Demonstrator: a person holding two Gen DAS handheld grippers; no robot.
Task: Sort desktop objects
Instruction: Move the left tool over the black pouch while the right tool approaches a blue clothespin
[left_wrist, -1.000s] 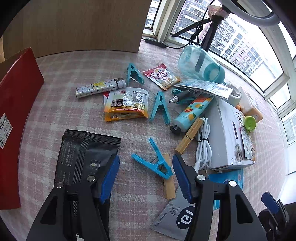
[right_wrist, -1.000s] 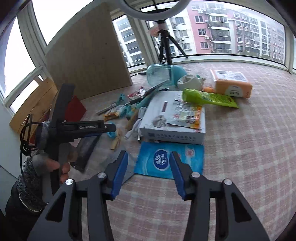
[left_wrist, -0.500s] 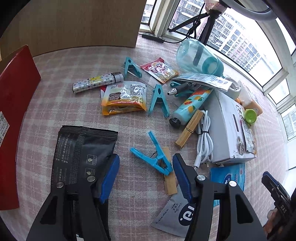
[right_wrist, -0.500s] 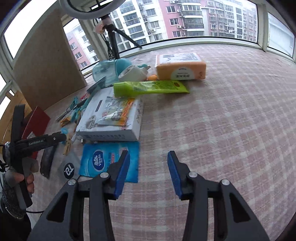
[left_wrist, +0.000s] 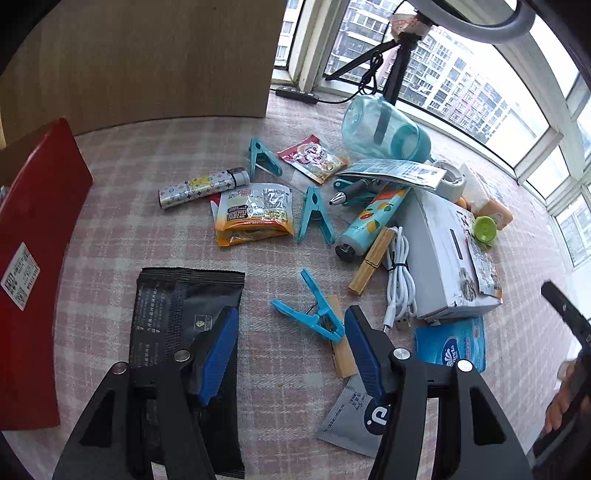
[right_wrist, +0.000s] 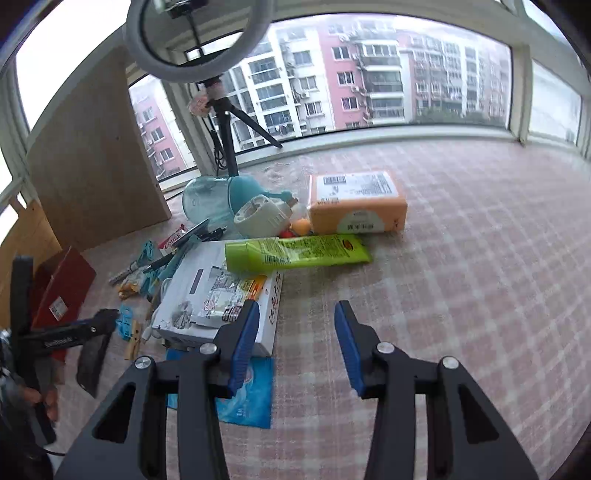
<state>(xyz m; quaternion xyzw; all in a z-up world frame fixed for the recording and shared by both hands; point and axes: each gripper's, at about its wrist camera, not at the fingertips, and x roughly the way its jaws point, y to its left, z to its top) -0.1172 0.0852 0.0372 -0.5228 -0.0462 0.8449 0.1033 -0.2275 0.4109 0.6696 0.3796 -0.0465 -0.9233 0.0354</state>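
My left gripper (left_wrist: 291, 325) hangs open over the checked cloth, nothing between its blue pads. Its left finger overlaps a black foil pouch (left_wrist: 184, 310); a blue clothes peg (left_wrist: 314, 314) on a wooden peg (left_wrist: 341, 354) lies just ahead of its right finger. Farther off lie snack packets (left_wrist: 255, 212), a patterned lighter (left_wrist: 203, 186), teal pegs (left_wrist: 314, 216), a fruit-print tube (left_wrist: 369, 221) and a white cable (left_wrist: 399, 280). My right gripper (right_wrist: 295, 317) is open over bare cloth, to the right of the white box (right_wrist: 218, 295). A green tube (right_wrist: 295, 251) rests on that box.
A red box (left_wrist: 33, 240) lies at the left. An orange tissue pack (right_wrist: 358, 203), a teal water bottle (left_wrist: 384, 129), a tape dispenser (right_wrist: 262, 218), a blue tissue packet (left_wrist: 450, 343) and a grey sachet (left_wrist: 354, 417) lie around. A ring-light tripod (right_wrist: 221, 122) stands by the window.
The right gripper has swung to the right, away from the blue tissue packet, toward the bare cloth beside the white box. The left gripper has rolled slightly but stayed in place.
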